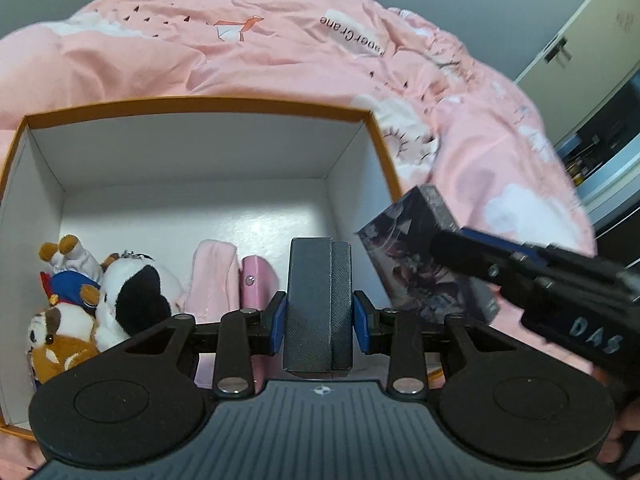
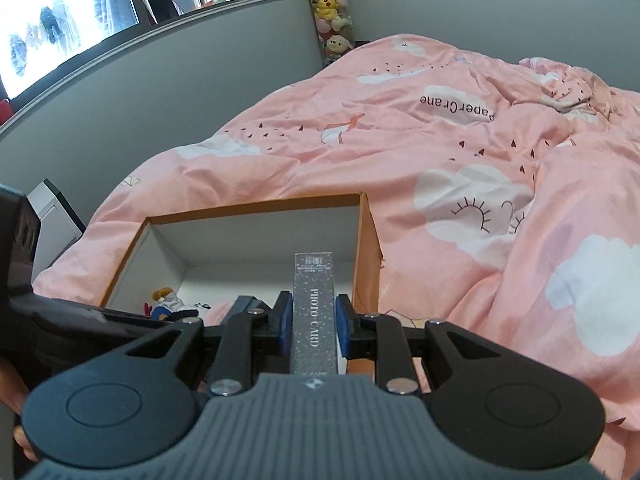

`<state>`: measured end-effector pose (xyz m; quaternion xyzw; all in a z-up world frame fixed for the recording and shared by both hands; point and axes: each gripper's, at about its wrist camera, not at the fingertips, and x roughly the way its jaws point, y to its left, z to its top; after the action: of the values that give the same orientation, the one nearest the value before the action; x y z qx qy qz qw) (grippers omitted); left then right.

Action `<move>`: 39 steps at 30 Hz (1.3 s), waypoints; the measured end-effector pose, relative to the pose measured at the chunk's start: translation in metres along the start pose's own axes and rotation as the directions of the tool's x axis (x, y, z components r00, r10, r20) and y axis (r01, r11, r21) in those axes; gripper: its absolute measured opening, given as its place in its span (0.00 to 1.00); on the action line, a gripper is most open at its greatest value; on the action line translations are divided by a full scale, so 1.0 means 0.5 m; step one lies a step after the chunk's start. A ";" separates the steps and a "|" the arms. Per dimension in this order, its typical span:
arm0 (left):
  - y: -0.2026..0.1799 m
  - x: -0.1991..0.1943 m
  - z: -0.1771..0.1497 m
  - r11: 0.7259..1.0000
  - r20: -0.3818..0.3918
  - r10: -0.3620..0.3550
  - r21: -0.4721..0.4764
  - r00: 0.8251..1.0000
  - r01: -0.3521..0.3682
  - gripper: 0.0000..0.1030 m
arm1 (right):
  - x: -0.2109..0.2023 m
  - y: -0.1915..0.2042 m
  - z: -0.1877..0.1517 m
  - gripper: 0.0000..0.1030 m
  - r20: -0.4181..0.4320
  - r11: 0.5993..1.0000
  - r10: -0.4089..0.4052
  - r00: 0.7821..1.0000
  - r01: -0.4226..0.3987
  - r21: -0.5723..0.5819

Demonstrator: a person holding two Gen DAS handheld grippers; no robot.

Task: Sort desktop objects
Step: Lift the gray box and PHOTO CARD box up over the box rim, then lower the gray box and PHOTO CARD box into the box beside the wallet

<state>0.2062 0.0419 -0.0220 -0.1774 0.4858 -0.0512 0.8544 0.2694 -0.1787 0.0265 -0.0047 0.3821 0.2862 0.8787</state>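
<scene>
Left tool [image 1: 319,316] sits nearest the lens, blue pads clamped on both sides of a dark grey textured box [image 1: 318,304]. That box stands upright between the pads, over the near part of an open cardboard box [image 1: 200,106] with orange outer walls and a white inside.

Cardboard box rests on a bed under a pink duvet [image 1: 240,52] printed with clouds and "PaperCrane" lettering.

Inside it, at the left: a black-and-white plush [image 1: 136,300], a plush in blue clothing [image 1: 74,272] and a brown-and-white plush [image 1: 56,340], all bunched together and touching. Just right of them lie a pale pink soft item [image 1: 212,276] and a pink case [image 1: 258,284], side by side. Rest of the white floor is bare.

Right tool [image 2: 310,326] is partly closed too, its blue pads pressing the narrow sides of a glittery silver box [image 2: 314,312] lettered "PHOTO CARD". From the left wrist view the same box shows a dark illustrated face [image 1: 424,264] and hangs over the right edge of the cardboard box, with the right tool [image 1: 444,246] reaching in from the right, blurred.

From the right wrist view the left tool's body shows dark at the left edge, and part of a hand [image 2: 16,396] sits at the lower left.

Window [image 2: 80,12] and a hanging column of plush toys [image 2: 330,12] show on the grey wall beyond the bed.
</scene>
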 end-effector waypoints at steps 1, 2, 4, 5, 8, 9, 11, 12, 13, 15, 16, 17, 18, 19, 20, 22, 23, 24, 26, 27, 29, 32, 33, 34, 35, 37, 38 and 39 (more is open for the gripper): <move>-0.003 0.005 -0.004 1.000 -0.003 0.015 0.005 1.000 -0.015 0.38 | 0.003 -0.002 -0.001 0.23 -0.004 1.000 0.002 1.000 -0.002 0.005; -0.005 0.008 -0.008 1.000 -0.006 0.025 0.009 1.000 -0.025 0.38 | 0.005 -0.004 -0.003 0.23 -0.008 1.000 0.004 1.000 -0.003 0.011; -0.010 0.013 -0.014 0.998 -0.003 0.051 0.019 0.999 -0.051 0.38 | 0.012 -0.005 -0.006 0.23 -0.017 1.000 0.003 1.000 -0.003 0.020; -0.012 0.014 -0.018 0.997 0.004 0.067 0.028 0.998 -0.067 0.38 | 0.015 -0.005 -0.008 0.23 -0.022 1.000 0.004 1.000 -0.004 0.024; -0.016 0.016 -0.028 0.994 0.015 0.095 0.043 0.995 -0.096 0.38 | 0.027 -0.003 -0.015 0.23 -0.038 0.999 0.007 0.999 -0.006 0.032; -0.016 0.019 -0.031 0.994 0.006 0.095 0.046 0.995 -0.096 0.38 | 0.029 -0.001 -0.017 0.23 -0.042 1.000 0.005 0.999 -0.004 0.031; -0.015 0.027 -0.037 0.994 -0.012 0.095 0.051 0.995 -0.095 0.38 | 0.035 0.001 -0.019 0.23 -0.050 1.000 -0.002 0.999 0.003 0.027; -0.015 0.031 -0.040 0.994 -0.016 0.095 0.051 0.995 -0.095 0.38 | 0.040 0.003 -0.020 0.23 -0.055 1.000 -0.004 0.998 0.006 0.026; -0.014 0.033 -0.042 0.994 -0.019 0.096 0.051 0.995 -0.095 0.38 | 0.043 0.004 -0.021 0.23 -0.061 1.000 -0.004 0.998 0.005 0.025; -0.015 0.035 -0.047 0.994 -0.012 0.095 0.056 0.995 -0.094 0.38 | 0.052 0.008 -0.023 0.23 -0.077 1.000 -0.001 0.997 0.003 0.020; -0.017 0.035 -0.049 0.993 -0.008 0.095 0.065 0.995 -0.095 0.38 | 0.055 0.011 -0.024 0.23 -0.083 1.000 -0.001 0.997 0.003 0.016; -0.018 0.034 -0.051 0.993 -0.004 0.095 0.076 0.995 -0.095 0.39 | 0.060 0.014 -0.025 0.23 -0.090 1.000 -0.001 0.996 0.002 0.011; -0.019 0.033 -0.053 0.992 -0.001 0.093 0.087 0.996 -0.093 0.40 | 0.064 0.017 -0.026 0.23 -0.097 1.000 -0.001 0.995 0.002 0.007; -0.019 0.030 -0.055 0.992 0.001 0.082 0.095 0.997 -0.082 0.47 | 0.067 0.019 -0.026 0.23 -0.103 1.000 -0.005 0.995 0.005 0.002; -0.018 0.027 -0.056 0.993 0.004 0.066 0.101 0.998 -0.066 0.52 | 0.071 0.021 -0.027 0.23 -0.110 1.000 -0.008 0.994 0.008 -0.002; -0.017 0.018 -0.059 0.992 0.013 0.046 0.117 0.999 -0.047 0.53 | 0.080 0.025 -0.028 0.23 -0.128 1.000 -0.016 0.992 0.015 -0.010; -0.018 0.012 -0.060 0.991 0.019 0.042 0.128 0.999 -0.045 0.53 | 0.084 0.027 -0.028 0.23 -0.135 1.000 -0.020 0.991 0.018 -0.014; -0.019 0.006 -0.061 0.989 0.023 0.044 0.137 0.999 -0.047 0.53 | 0.089 0.030 -0.029 0.23 -0.143 1.000 -0.026 0.989 0.023 -0.020; -0.019 -0.013 -0.063 0.986 0.035 0.033 0.164 0.999 -0.038 0.54 | 0.094 0.037 -0.030 0.23 -0.153 0.999 -0.042 0.987 0.036 -0.040; -0.017 -0.026 -0.065 0.983 0.043 0.019 0.179 0.999 -0.026 0.54 | 0.096 0.041 -0.030 0.23 -0.159 0.998 -0.050 0.986 0.042 -0.051; -0.006 -0.053 -0.067 0.981 0.069 -0.006 0.192 0.998 -0.007 0.56 | 0.100 0.047 -0.029 0.23 -0.170 0.996 -0.064 0.983 0.053 -0.067; 0.029 -0.084 -0.065 0.986 0.126 0.025 0.159 0.992 -0.045 0.63 | 0.108 0.060 -0.029 0.23 -0.186 0.992 -0.095 0.978 0.077 -0.102; 0.044 -0.088 -0.064 0.988 0.138 0.055 0.136 0.989 -0.073 0.63 | 0.111 0.065 -0.030 0.23 -0.194 0.990 -0.103 0.976 0.081 -0.117; 0.059 -0.086 -0.062 0.990 0.136 0.074 0.113 0.988 -0.090 0.63 | 0.114 0.070 -0.031 0.23 -0.200 0.988 -0.108 0.974 0.084 -0.129; 0.076 -0.085 -0.059 0.993 0.122 0.073 0.088 0.990 -0.084 0.63 | 0.117 0.074 -0.033 0.23 -0.205 0.986 -0.117 0.972 0.089 -0.142; 0.106 -0.080 -0.052 0.999 0.091 0.023 0.033 0.996 -0.026 0.63 | 0.125 0.077 -0.034 0.24 -0.223 0.983 -0.132 0.966 0.099 -0.155; 0.117 -0.076 -0.050 1.000 0.078 -0.012 0.015 0.997 0.011 0.62 | 0.127 0.075 -0.034 0.24 -0.232 0.984 -0.135 0.963 0.102 -0.149; 0.125 -0.072 -0.048 0.999 0.066 -0.038 0.002 0.997 0.038 0.60 | 0.131 0.071 -0.033 0.24 -0.242 0.985 -0.136 0.961 0.104 -0.141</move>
<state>0.1621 0.1032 -0.0259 -0.1880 0.4537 -0.0618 0.8689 0.2758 -0.1202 -0.0218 -0.1198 0.4702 0.2531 0.8370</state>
